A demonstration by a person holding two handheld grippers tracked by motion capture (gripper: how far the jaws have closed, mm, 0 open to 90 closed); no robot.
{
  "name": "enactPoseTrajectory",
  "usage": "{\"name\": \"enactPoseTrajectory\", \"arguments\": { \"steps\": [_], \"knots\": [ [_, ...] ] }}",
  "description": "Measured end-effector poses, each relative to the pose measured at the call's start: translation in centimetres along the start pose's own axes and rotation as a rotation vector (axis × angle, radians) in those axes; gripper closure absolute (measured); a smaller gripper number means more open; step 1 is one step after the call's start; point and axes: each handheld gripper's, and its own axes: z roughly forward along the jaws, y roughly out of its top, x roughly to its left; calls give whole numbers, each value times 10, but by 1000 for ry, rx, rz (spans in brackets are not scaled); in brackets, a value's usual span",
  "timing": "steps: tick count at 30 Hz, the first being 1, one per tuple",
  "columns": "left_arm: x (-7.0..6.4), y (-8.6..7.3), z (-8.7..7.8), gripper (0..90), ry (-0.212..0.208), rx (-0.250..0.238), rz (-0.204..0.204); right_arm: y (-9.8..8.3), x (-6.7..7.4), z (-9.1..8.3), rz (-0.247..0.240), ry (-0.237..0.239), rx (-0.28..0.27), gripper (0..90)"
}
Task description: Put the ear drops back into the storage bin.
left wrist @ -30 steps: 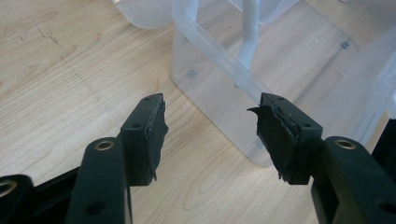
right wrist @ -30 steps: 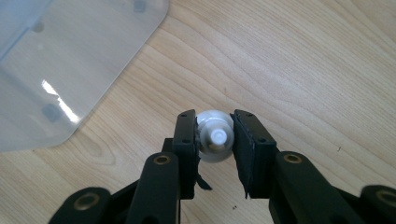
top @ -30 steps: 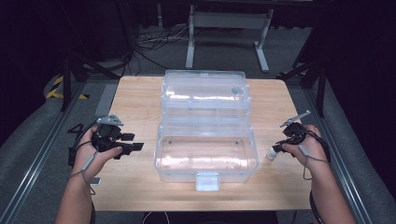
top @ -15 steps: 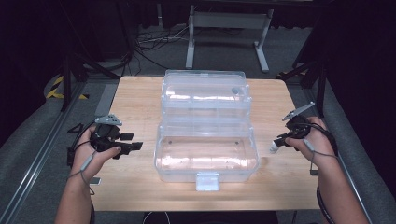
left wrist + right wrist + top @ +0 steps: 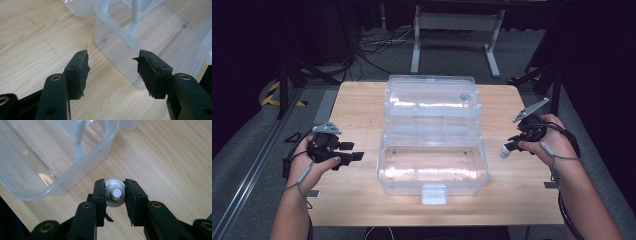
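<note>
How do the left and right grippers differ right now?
The left gripper has its jaws wide apart with nothing between them; the right gripper is shut on a small white bottle. In the high view, the left sits low by the table, the right higher. Both point toward the clear box.

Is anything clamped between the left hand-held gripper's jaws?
No, the left hand-held gripper stands open over bare wood, beside the clear box.

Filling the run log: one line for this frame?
left gripper: open, empty, beside bin | right gripper: shut on white part, above table | bin: open
</note>
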Motion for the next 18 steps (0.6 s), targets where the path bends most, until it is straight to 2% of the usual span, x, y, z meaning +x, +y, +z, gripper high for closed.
{"name": "enactPoseTrajectory", "arguments": {
  "steps": [4, 10, 18],
  "knots": [
    [0, 0, 0, 427, 0, 2, 3, 5, 3, -4, -21, 11, 8, 714],
    [0, 0, 1, 427, -1, 2, -5, 17, 12, -16, -87, 22, 32, 714],
    [0, -1, 1, 427, -2, 2, -8, 30, 25, -26, -149, 50, 47, 714]
  ]
}}
